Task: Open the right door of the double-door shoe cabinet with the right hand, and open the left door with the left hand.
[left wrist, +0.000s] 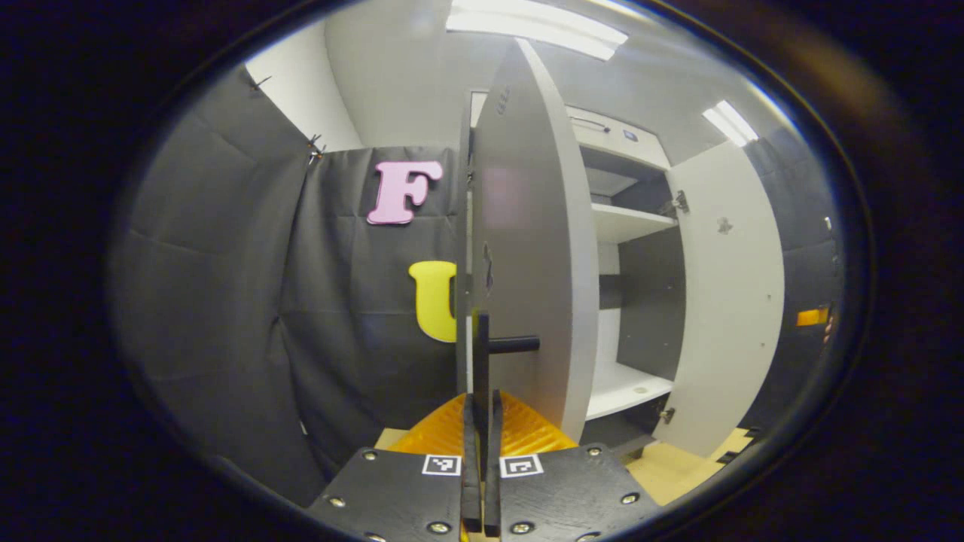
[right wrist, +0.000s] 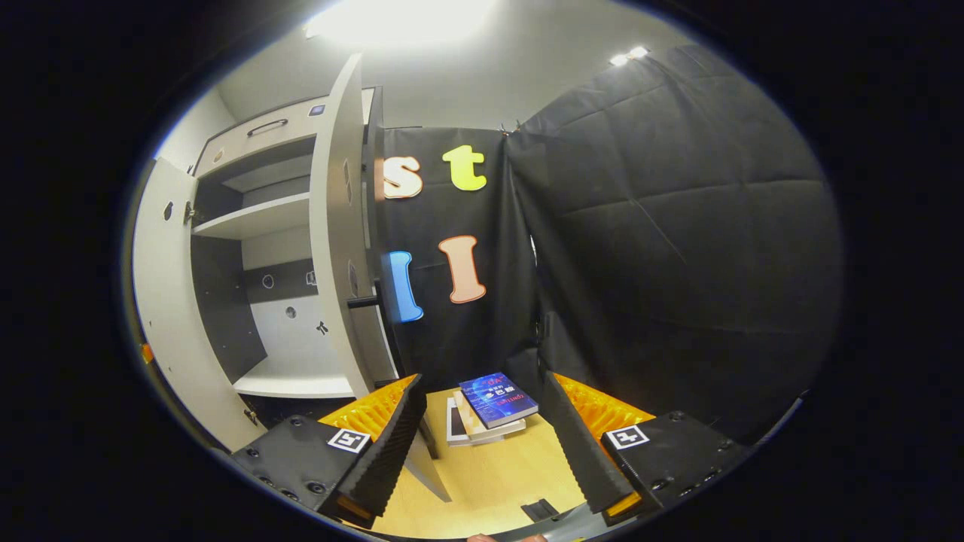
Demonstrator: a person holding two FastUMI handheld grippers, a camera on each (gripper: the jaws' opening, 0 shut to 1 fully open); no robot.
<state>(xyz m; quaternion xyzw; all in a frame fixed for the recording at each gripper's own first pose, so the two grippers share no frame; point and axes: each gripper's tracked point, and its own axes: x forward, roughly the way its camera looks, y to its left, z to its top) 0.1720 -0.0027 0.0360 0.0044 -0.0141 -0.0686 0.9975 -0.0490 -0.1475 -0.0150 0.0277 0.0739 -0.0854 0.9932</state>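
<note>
Both doors of the shoe cabinet (left wrist: 629,226) stand swung out, leaving its pale shelves and dark back panel exposed. Seen in the left gripper view, the left door (left wrist: 527,248) is edge-on straight ahead, its dark handle (left wrist: 486,354) running upright just off the door face on a short peg. The left gripper (left wrist: 482,421) has its two fingers drawn almost together with that thin handle bar pinched between them. Beyond the cabinet's interior, the right door (left wrist: 727,301) hangs wide open, hinges visible along its inner edge.

In the right gripper view the right door (right wrist: 339,241) rises edge-on beside the cabinet (right wrist: 256,218), with its handle peg (right wrist: 363,302) sticking out toward the booth wall. The right gripper (right wrist: 482,429) is spread wide and grips nothing; its fingers (right wrist: 392,444) sit apart from the door. Ahead of it, away from the cabinet, a small stack of books (right wrist: 489,410) lies on the wooden floor (right wrist: 489,482)
</note>
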